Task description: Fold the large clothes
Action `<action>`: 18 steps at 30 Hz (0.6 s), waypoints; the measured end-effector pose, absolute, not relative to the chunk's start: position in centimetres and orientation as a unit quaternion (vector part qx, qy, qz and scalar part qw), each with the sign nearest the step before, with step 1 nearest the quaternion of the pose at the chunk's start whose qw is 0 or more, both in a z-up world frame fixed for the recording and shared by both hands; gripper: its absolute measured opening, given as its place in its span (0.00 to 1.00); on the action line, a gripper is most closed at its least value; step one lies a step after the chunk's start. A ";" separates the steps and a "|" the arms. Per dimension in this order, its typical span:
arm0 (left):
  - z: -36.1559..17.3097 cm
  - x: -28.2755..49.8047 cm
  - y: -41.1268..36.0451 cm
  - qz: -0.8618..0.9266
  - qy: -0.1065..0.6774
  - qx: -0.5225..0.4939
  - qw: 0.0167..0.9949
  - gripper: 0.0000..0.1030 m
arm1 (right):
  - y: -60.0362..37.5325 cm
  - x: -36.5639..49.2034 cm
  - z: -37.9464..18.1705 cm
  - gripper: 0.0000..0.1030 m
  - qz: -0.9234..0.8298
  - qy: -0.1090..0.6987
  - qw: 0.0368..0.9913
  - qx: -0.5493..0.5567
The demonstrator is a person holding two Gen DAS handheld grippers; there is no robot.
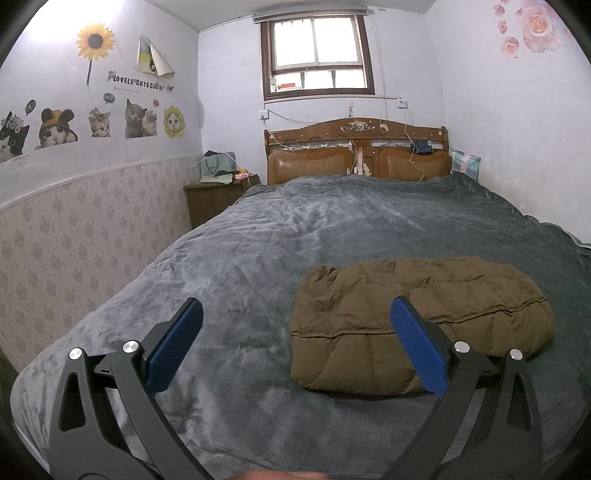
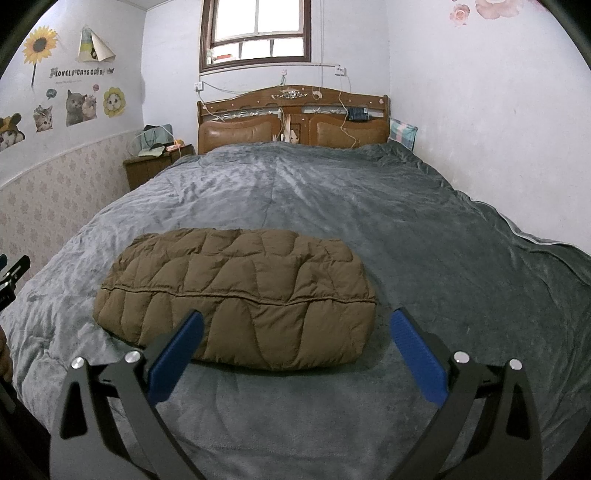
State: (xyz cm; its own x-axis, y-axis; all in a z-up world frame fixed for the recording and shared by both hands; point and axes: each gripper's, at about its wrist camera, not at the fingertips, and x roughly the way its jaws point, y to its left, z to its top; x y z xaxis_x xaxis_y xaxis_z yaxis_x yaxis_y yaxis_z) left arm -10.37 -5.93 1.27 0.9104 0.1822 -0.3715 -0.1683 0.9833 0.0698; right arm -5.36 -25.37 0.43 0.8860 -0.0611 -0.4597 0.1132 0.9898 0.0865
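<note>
On the near half of the bed [image 2: 424,221], a brown quilted jacket [image 2: 240,291] lies folded into a compact, puffy bundle on the grey plush blanket [image 1: 258,236]. A stitched seam runs across its width; the near portion bulges toward the cameras. In the left wrist view the jacket [image 1: 417,325] sits right of centre; in the right wrist view it sits just left of centre.

Left hand-held gripper [image 1: 295,347]: jaws spread wide, blue pads [image 1: 173,350] apart, nothing between them. It hangs above the blanket at the near edge of the bed, beside the jacket's left end; the right-side pad overlaps the jacket in the picture, but contact cannot be confirmed. A sliver of its black frame shows at the left margin of the right wrist view [image 2: 13,275].

Right hand-held gripper [image 2: 295,354]: jaws likewise spread wide, blue pads [image 2: 419,363] apart, empty. It faces the jacket's near edge from just short of it; the fingers appear clear of the fabric.

Background: wooden headboard [image 1: 356,151] with cables draped over it, window [image 1: 317,55] above, wooden nightstand [image 1: 214,195] carrying bags on the left, cat and sunflower stickers [image 1: 110,110] on the left wall, rose stickers [image 1: 532,26] on the right wall.
</note>
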 end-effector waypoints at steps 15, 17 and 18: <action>1.2 -10.4 -5.9 0.090 0.191 0.019 0.977 0.97 | -25.4 -5.3 0.4 0.98 -0.045 0.235 0.969 0.056; 1.2 -10.4 -5.9 0.090 0.191 0.019 0.977 0.97 | -25.4 -5.3 0.4 0.98 -0.045 0.234 0.970 0.055; 1.2 -10.4 -5.9 0.090 0.191 0.018 0.977 0.97 | -25.4 -5.3 0.4 0.98 -0.045 0.235 0.969 0.056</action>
State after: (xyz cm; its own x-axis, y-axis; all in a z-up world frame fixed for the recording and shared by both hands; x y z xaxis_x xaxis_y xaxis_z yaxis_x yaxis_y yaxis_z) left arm -10.38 -5.89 1.22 0.9108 0.1827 -0.3702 -0.1687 0.9832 0.0702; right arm -5.34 -25.36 0.39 0.8854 -0.0617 -0.4607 0.1140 0.9897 0.0865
